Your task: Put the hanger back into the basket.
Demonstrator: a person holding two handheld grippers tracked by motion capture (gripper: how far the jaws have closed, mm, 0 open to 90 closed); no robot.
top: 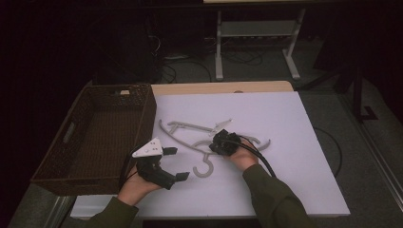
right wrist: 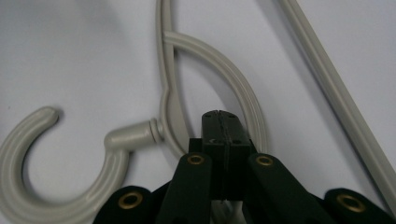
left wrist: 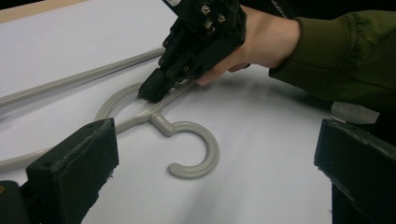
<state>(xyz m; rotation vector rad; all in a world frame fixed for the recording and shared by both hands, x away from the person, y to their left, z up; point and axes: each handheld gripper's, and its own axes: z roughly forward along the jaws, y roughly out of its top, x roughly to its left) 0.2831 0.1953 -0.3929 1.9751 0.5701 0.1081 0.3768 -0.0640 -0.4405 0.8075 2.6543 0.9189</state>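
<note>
My left gripper (top: 177,164) hangs near the front edge of the white table (top: 294,156), close beside the brown wicker basket (top: 102,135), and its jaws stand wide apart with nothing between them; in the left gripper view they frame the scene from either side, and a scrap of grey tape sits on the right one. Just past them lies the grey hanger (left wrist: 191,154), flat on the table, its round hook (top: 204,167) curling toward me and its open end pointing to my left. My right gripper (top: 215,145) is a little farther out, tilted down onto the hanger where the neck meets the looped shoulder. In the right gripper view my two black jaws are pressed together so that only a thin seam shows between the pads, and their tip rests over the space inside the loop (right wrist: 233,79), just beside the flat neck piece; I cannot tell whether a thin part of the hanger is pinched underneath them. Beyond my right hand (top: 242,156) the long arms of a second hanger (top: 190,127) cross the first and reach toward the middle of the table. Farther still, past the table's wooden back edge, cables lie on the dark floor beside a white metal frame (top: 256,42).
</note>
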